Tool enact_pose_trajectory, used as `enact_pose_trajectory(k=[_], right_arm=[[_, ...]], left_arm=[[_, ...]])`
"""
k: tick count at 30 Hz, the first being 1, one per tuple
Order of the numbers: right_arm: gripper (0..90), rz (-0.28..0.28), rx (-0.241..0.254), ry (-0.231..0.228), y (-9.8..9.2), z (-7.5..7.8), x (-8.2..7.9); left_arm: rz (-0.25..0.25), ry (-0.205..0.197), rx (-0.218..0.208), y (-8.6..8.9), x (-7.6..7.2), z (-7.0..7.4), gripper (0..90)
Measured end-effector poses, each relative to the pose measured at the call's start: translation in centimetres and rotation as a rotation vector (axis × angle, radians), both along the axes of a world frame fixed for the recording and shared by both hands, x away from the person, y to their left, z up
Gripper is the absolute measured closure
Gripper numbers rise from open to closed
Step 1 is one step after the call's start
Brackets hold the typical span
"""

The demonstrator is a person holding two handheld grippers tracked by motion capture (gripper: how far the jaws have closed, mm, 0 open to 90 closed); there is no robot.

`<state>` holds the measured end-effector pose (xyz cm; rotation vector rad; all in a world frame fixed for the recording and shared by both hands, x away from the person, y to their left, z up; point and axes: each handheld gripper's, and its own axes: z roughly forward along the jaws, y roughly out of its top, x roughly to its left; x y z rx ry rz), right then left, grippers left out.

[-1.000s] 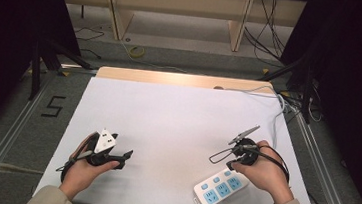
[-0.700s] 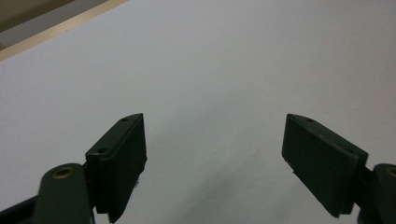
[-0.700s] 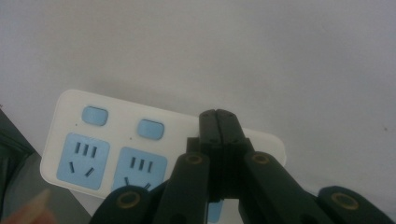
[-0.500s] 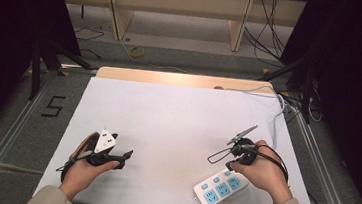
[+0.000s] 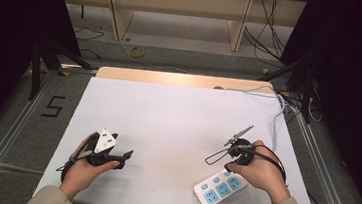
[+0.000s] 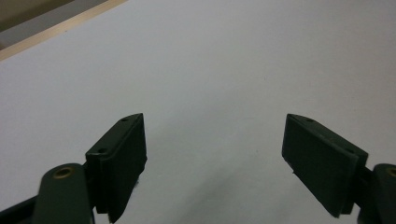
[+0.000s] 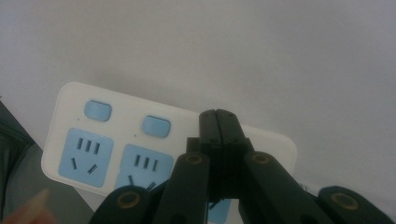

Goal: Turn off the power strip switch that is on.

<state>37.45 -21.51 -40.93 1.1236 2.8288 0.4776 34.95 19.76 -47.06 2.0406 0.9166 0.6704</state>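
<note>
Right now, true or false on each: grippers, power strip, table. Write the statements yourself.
1. The right gripper has its jaws shut with nothing between them. True.
2. The left gripper is shut. False: its jaws stand wide apart over bare table.
3. The power strip lies near the table's front edge, beside the right hand. True.
4. The power strip's sockets are red. False: they are blue on a white body.
5. A plug sits in the power strip. False: the visible sockets are empty.
6. The table has a white top. True.
</note>
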Motion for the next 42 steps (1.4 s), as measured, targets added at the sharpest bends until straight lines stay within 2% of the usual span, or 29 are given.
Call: enact_pose_trajectory(k=[20, 42], right_arm=[[90.0, 0.001, -0.033, 0.025, 0.3, -0.6, 0.2], [90.0, -0.004, -0.055, 0.031, 0.5, -1.1, 0.4]], left_arm=[[-0.003, 0.001, 0.003, 0.0, 0.0, 0.0, 21.9], [-0.004, 0.001, 0.006, 0.0, 0.0, 0.0, 21.8]])
